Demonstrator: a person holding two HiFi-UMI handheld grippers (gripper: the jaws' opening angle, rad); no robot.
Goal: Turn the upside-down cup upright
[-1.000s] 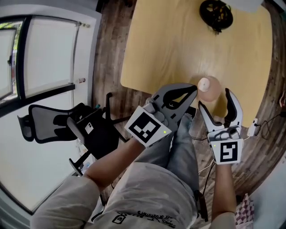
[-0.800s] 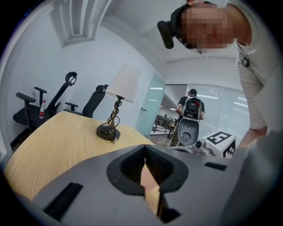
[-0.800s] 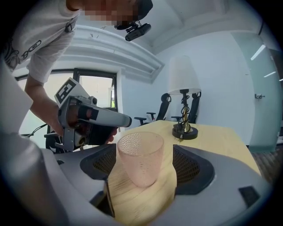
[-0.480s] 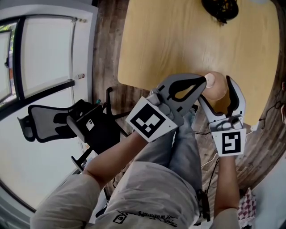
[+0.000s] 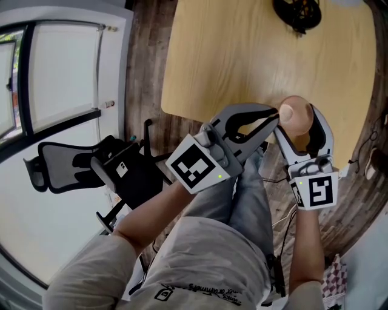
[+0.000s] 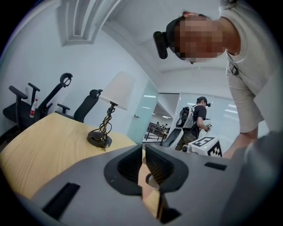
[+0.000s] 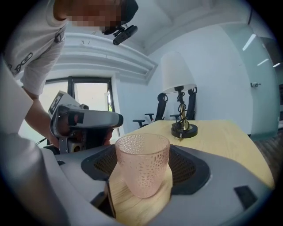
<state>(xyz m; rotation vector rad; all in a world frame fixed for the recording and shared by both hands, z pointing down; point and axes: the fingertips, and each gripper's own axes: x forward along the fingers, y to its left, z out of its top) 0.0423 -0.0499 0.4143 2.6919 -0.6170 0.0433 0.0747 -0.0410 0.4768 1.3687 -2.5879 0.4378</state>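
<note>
A pink dimpled glass cup [image 7: 142, 163] stands on the wooden table [image 7: 221, 141] with its mouth up, near the table's edge. My right gripper [image 7: 143, 174] is open, one wide jaw on each side of the cup, and I see no pad pressing on it. In the head view the cup [image 5: 296, 116] sits between the right gripper's [image 5: 297, 121] fingers. My left gripper [image 5: 274, 115] is shut, with nothing between its jaws, and its tip is at the cup's left side. The same left gripper [image 7: 88, 119] appears behind the cup in the right gripper view.
A table lamp [image 7: 179, 101] with a dark round base [image 5: 296, 13] stands at the table's far side. Office chairs [image 5: 79, 166] are on the floor to the left, by a window. Another person [image 6: 196, 119] stands far off in the room.
The right gripper has moved forward, so the cup now stands between its jaws instead of ahead of them. The left gripper's shut tip has stayed by the cup's left side.
</note>
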